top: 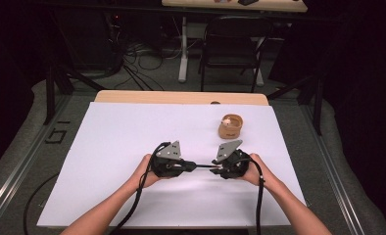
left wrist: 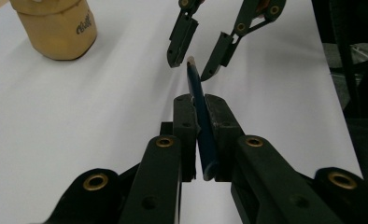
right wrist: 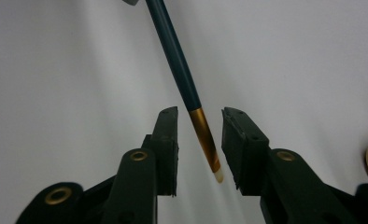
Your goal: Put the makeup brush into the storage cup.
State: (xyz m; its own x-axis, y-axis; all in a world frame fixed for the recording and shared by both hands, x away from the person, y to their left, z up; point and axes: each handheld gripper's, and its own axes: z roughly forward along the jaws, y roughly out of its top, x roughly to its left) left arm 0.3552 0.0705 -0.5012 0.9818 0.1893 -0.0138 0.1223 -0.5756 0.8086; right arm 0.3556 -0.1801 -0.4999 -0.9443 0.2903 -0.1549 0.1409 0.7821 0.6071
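Two hand-held grippers face each other tip to tip over the near middle of the white counter [top: 132, 132]: my left hand-held gripper [left wrist: 198, 105] is clamped on one dark blue pencil [left wrist: 201, 116], held just above the surface, and my right hand-held gripper [right wrist: 198, 123] has its jaws apart, either side of the pencil's gold band and pale eraser end without touching it. One tan cup [top: 229, 126] stands just beyond my right hand, near it. White surface lies bare to the left, far and near sides; the counter's right edge is fairly close to my right hand.
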